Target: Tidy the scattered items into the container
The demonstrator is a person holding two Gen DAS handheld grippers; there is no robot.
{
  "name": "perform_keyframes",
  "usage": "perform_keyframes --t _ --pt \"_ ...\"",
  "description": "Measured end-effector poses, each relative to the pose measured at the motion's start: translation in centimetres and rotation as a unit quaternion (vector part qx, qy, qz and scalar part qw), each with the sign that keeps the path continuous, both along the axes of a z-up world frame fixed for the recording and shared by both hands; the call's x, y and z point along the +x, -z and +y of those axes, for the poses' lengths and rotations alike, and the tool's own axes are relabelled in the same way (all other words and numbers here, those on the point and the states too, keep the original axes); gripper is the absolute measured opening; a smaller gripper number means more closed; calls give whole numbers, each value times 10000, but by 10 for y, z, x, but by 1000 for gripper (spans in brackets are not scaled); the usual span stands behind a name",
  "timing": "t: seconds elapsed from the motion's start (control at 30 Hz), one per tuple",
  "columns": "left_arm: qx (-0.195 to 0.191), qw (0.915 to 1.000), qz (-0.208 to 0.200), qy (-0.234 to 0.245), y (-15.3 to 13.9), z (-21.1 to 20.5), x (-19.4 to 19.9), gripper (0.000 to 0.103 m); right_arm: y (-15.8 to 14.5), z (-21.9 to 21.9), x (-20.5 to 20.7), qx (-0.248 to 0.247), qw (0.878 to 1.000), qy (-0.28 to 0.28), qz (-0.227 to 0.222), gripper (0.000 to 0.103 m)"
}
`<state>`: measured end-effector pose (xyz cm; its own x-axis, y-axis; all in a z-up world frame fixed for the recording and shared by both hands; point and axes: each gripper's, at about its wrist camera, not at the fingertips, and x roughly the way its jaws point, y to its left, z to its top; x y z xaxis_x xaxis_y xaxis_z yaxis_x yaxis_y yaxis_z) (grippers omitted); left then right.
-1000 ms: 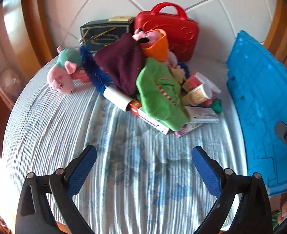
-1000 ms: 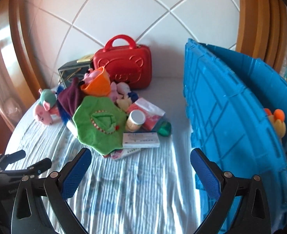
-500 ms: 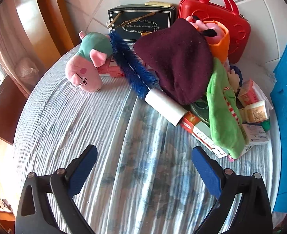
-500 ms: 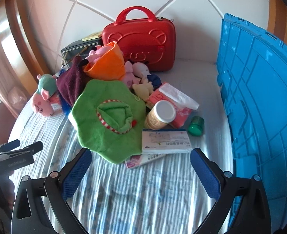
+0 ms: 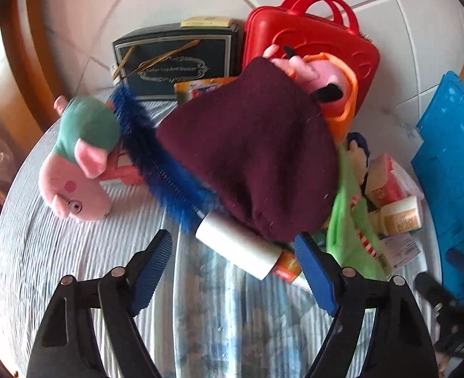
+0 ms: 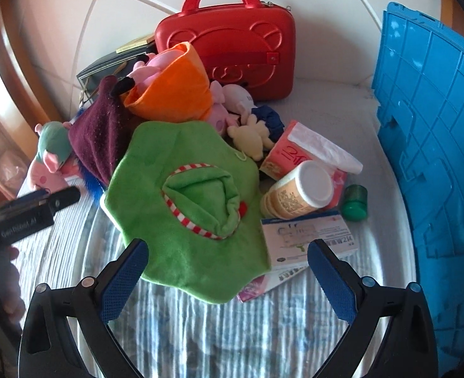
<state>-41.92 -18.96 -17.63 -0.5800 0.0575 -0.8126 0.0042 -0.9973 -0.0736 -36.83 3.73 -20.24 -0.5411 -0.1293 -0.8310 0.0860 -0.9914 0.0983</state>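
**A:** What can you read from where you stand?

**B:** Start with the big things. Your blue crate stands at the right edge of the striped tabletop, well apart from the pile. The red case leans at the back wall with a bear face pressed into it, no words. Beside it the black box carries gold script reading "Coffee Cup And Saucer". In the right wrist view the side of your other tool shows white lettering that looks like "GenRobot.AI".

**A:** And the heap itself?

**B:** The green hat lies just ahead of your right gripper, its near brim between the two wide-apart fingers; nothing is held. To its right sits the white carton, printed in characters too small to read, then the jar on its side, the pink tissue pack and the small green cap.

**A:** What changed for the left one?

**B:** Half a second ago your left gripper hung farther back; it has closed in, so the maroon cloth fills the view. The white roll now lies between the spread, empty fingers, its blue bristles running off toward the pig toy. Your right view has also drawn nearer the hat.
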Motion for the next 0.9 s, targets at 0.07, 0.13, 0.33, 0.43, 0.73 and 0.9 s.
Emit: perform_keyframes --t 0.07,0.13,0.33,0.43,0.73,0.9 --pt "-41 9999 88 129 -4 13 -21 80 3 -3 -4 -40 10000 -18 -51 103" --pt "-108 9997 -12 209 3 25 -42 80 7 -3 -8 -35 9999 16 -118 103" --pt "-169 9984 298 444 28 32 -52 83 31 -18 -20 -59 9988 -192 -451 103" --pt "-216 9985 377 328 40 25 -50 103 45 -32 -26 -99 9980 -361 -513 103" --pt "-85 9980 234 576 62 34 -61 99 99 -40 -47 21 9960 -194 -876 103" --pt "-81 9971 362 665 57 35 -51 80 93 -24 -51 -45 9983 46 -581 102"
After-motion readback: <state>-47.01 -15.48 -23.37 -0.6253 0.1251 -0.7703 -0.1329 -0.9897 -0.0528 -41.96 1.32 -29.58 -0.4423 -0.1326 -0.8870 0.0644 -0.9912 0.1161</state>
